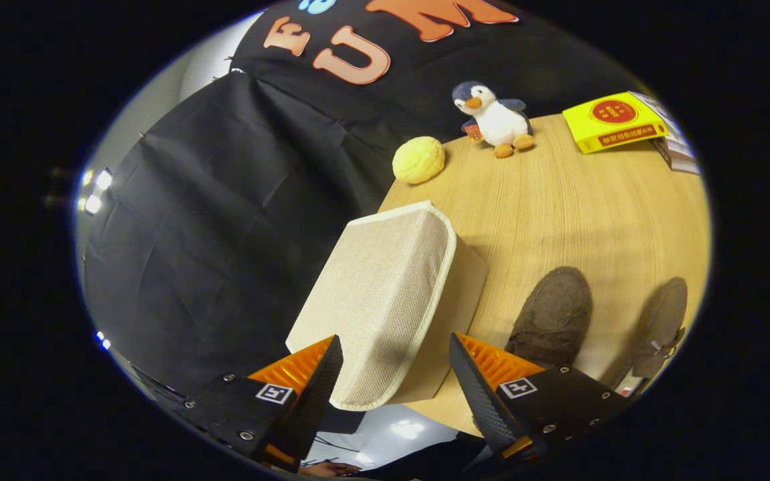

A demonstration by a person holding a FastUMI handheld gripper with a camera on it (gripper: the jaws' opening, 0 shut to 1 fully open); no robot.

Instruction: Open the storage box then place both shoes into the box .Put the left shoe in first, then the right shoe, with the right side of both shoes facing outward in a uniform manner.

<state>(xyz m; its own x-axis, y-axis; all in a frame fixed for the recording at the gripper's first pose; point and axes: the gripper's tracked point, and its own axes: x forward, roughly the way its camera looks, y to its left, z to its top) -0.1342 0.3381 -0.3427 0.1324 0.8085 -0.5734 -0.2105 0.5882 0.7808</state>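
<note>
The wooden table (pixel 579 207) is taking up most of the scene beyond the fingers, its pale grain running away toward the black cloth wall (pixel 224 220) that is hanging behind and beside it. The storage box (pixel 385 294), a beige woven fabric case with a lighter piped edge, is sitting at the near corner of the table, its lid lying closed on top and its near end reaching in between the two fingers. The gripper (pixel 395 374) is hovering over that near end with its jaws spread wide, one finger standing to each side of the box's edge and neither one appearing to press on the fabric. Just beside the box, ahead of the right-hand finger, a grey-brown shoe (pixel 552 310) is resting on the table with its toe pointing away. A second shoe (pixel 659 327) is lying a little apart from the first, further out to that side, and it seems to be turned partly on its side, though the bending of the lens there is making this hard to judge. At the far edge of the table a yellow carton (pixel 615 120) is lying flat on what looks like a stack of booklets. A plush penguin (pixel 495 119) is sitting upright near it, and a round yellow bun (pixel 418 159) is resting close to the table's far corner beyond the box.
</note>
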